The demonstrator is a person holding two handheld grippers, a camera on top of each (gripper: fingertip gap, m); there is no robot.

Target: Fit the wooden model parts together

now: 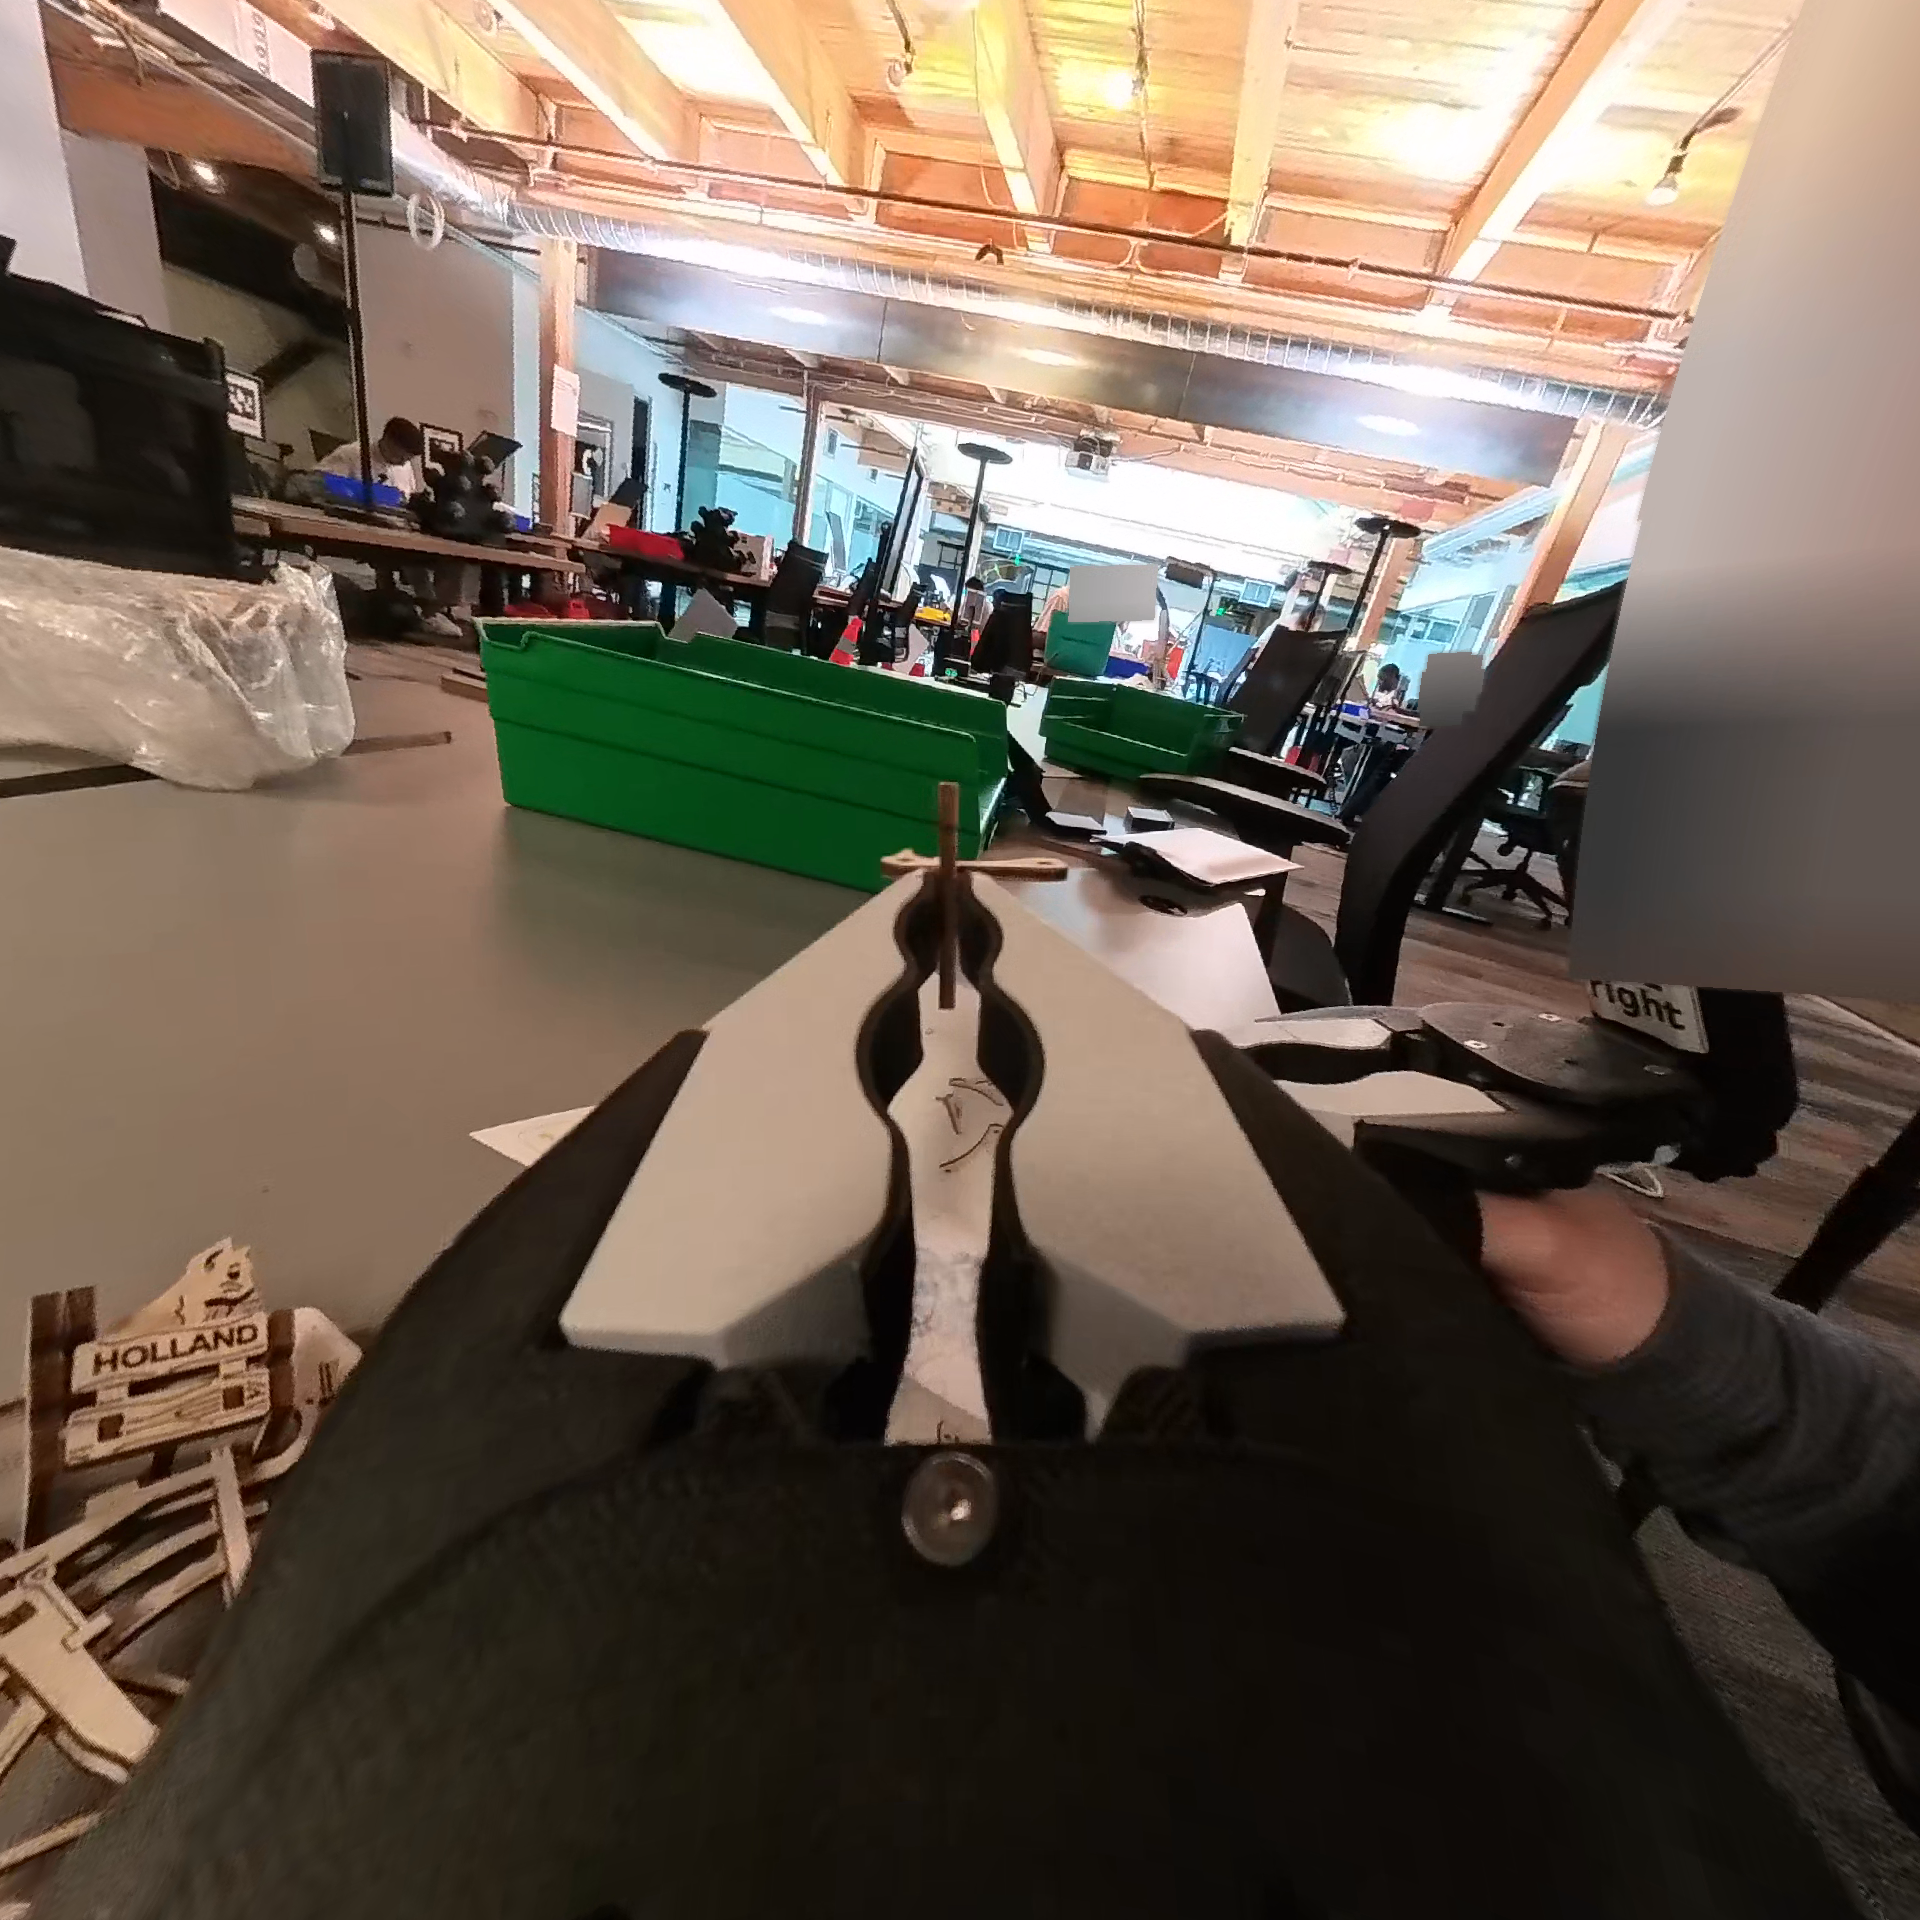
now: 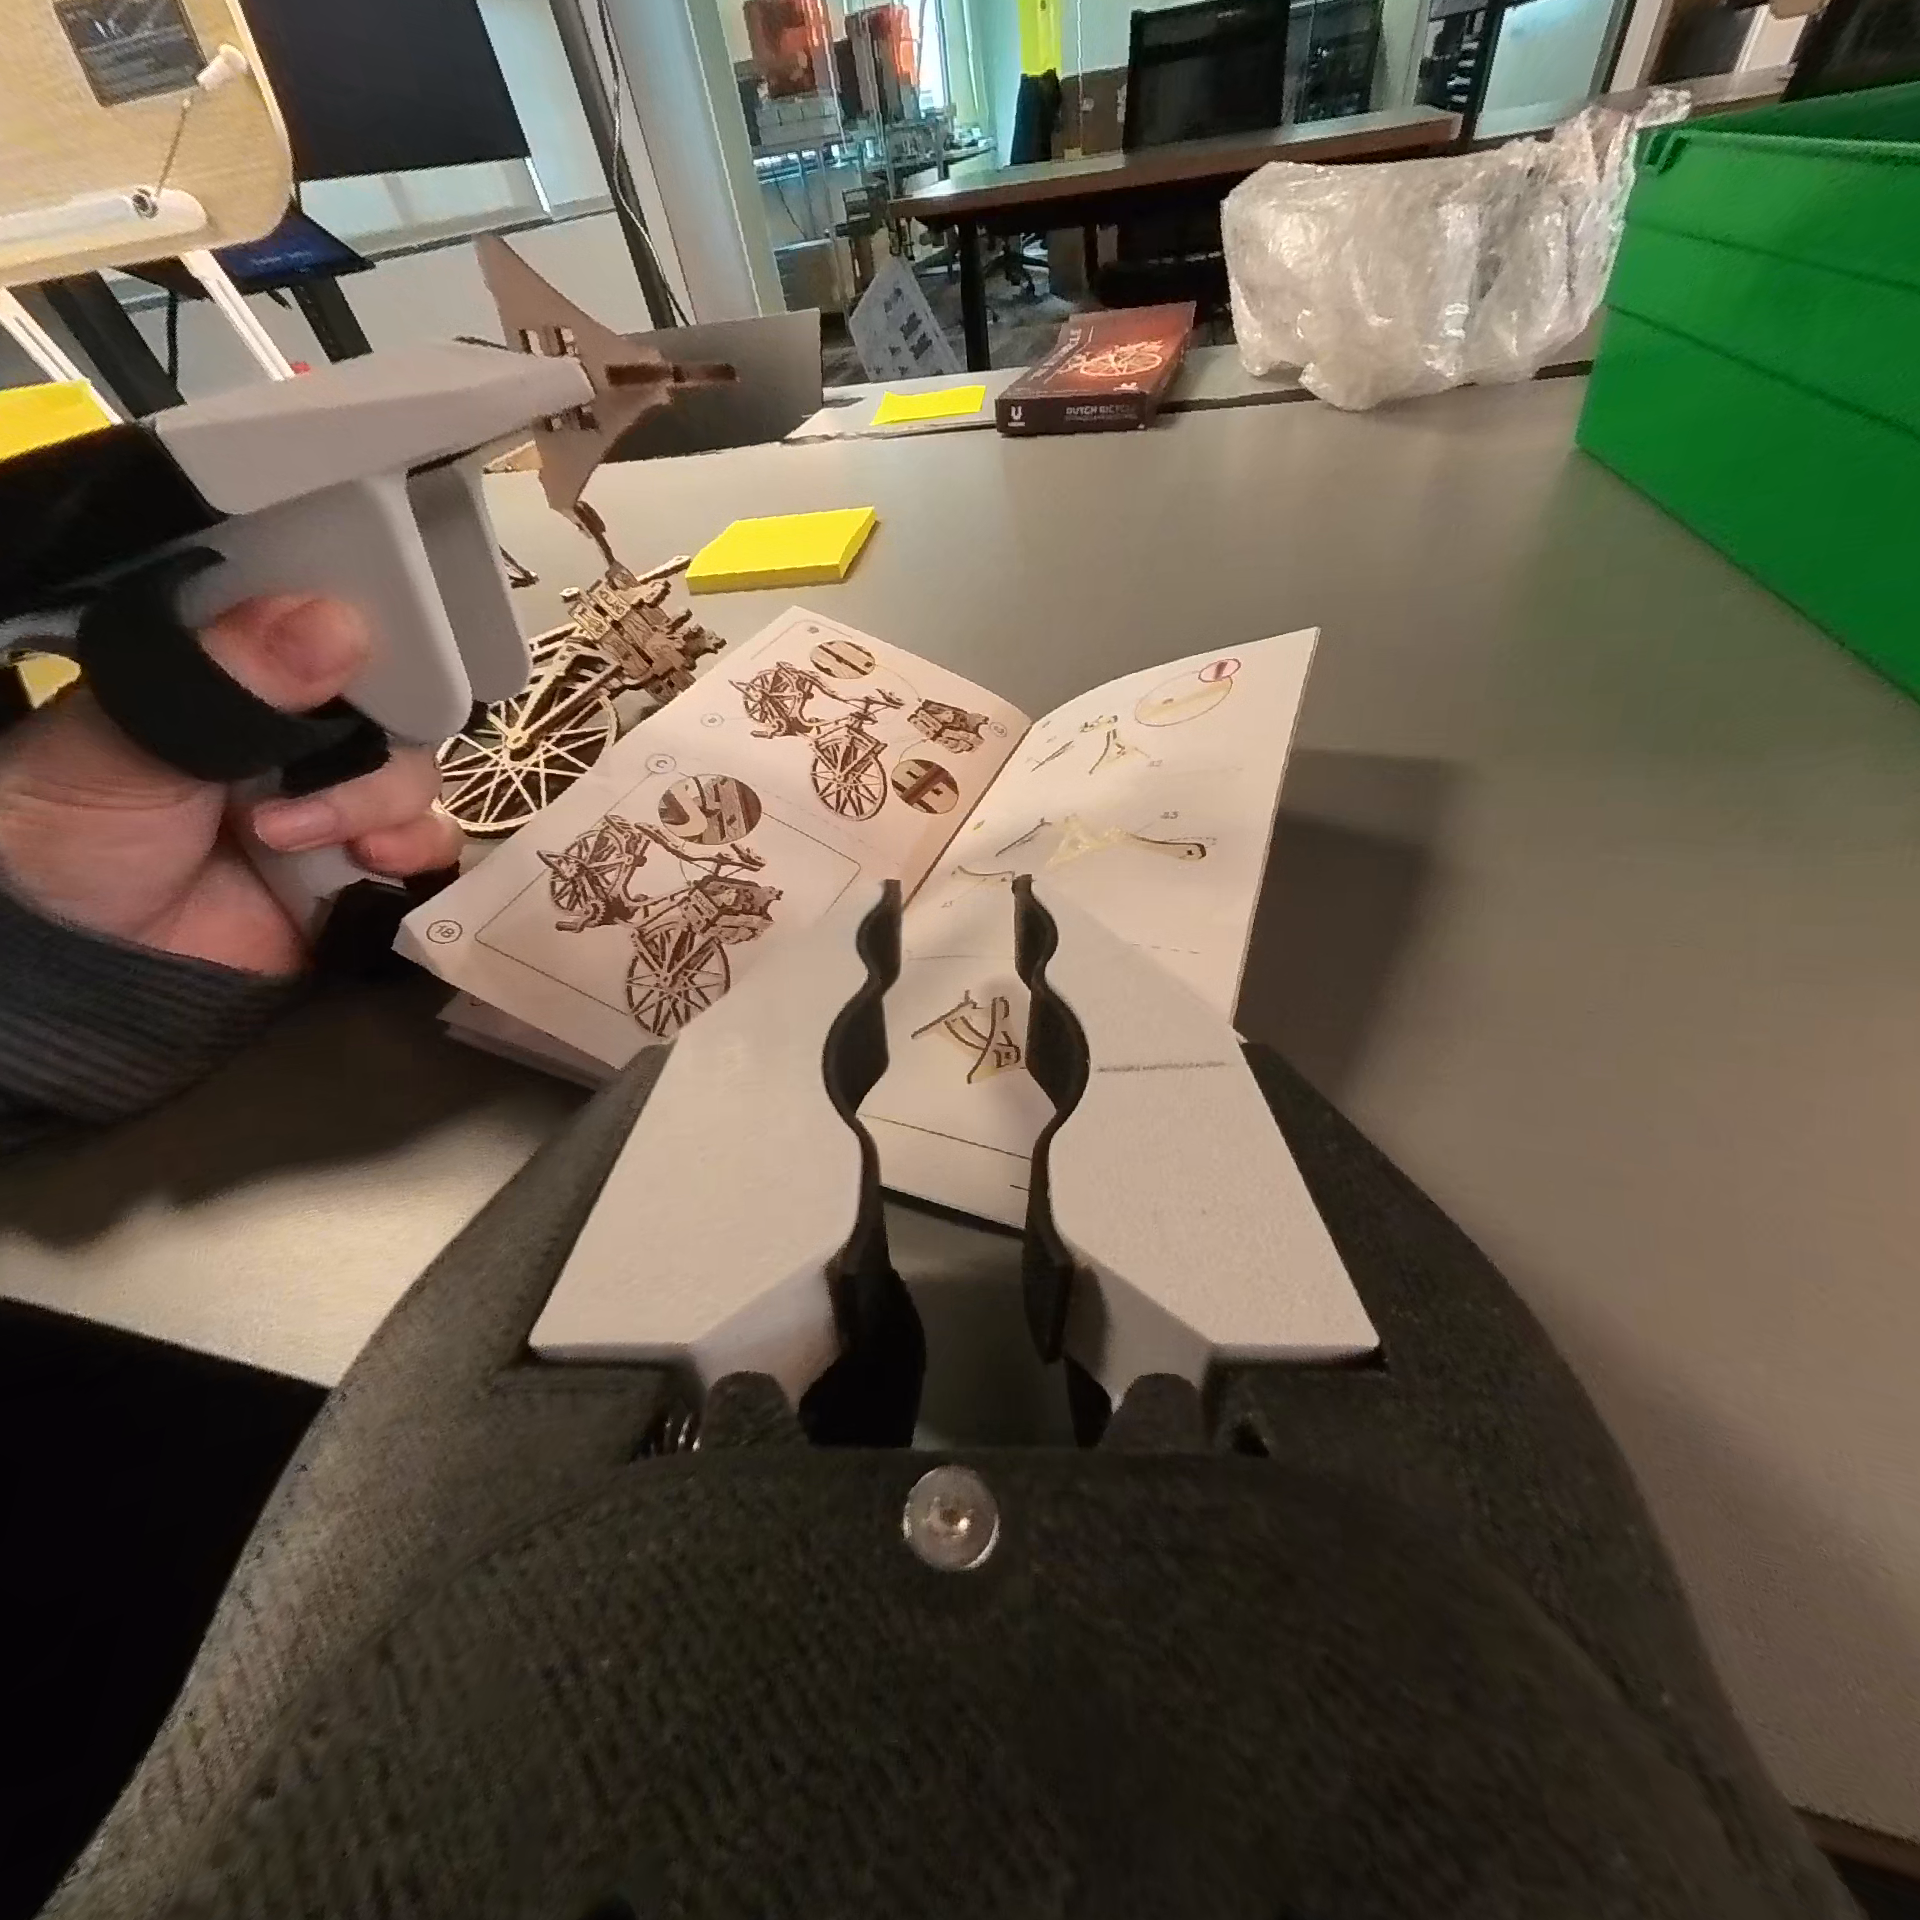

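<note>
My left gripper (image 1: 943, 896) is shut on a thin wooden part (image 1: 948, 831), which I see edge-on with a small cross piece at the fingertips. In the right wrist view the left gripper (image 2: 587, 387) holds this flat pointed wooden part (image 2: 545, 312) in the air above the partly built wooden bicycle model (image 2: 582, 717). My right gripper (image 2: 956, 896) is open and empty, low over the open instruction booklet (image 2: 790, 790). It also shows in the left wrist view (image 1: 1507, 1070) at the right, held by a hand.
A pile of loose wooden pieces (image 1: 135, 1455) lies at the lower left. Green bins (image 1: 727, 738) (image 2: 1766, 364) stand on the grey table (image 2: 1455, 831). A yellow sticky pad (image 2: 784, 551), a dark kit box (image 2: 1096, 369) and a crumpled plastic bag (image 2: 1403, 249) lie farther back. Some 11 centimetres of space lies between my two pairs of fingers.
</note>
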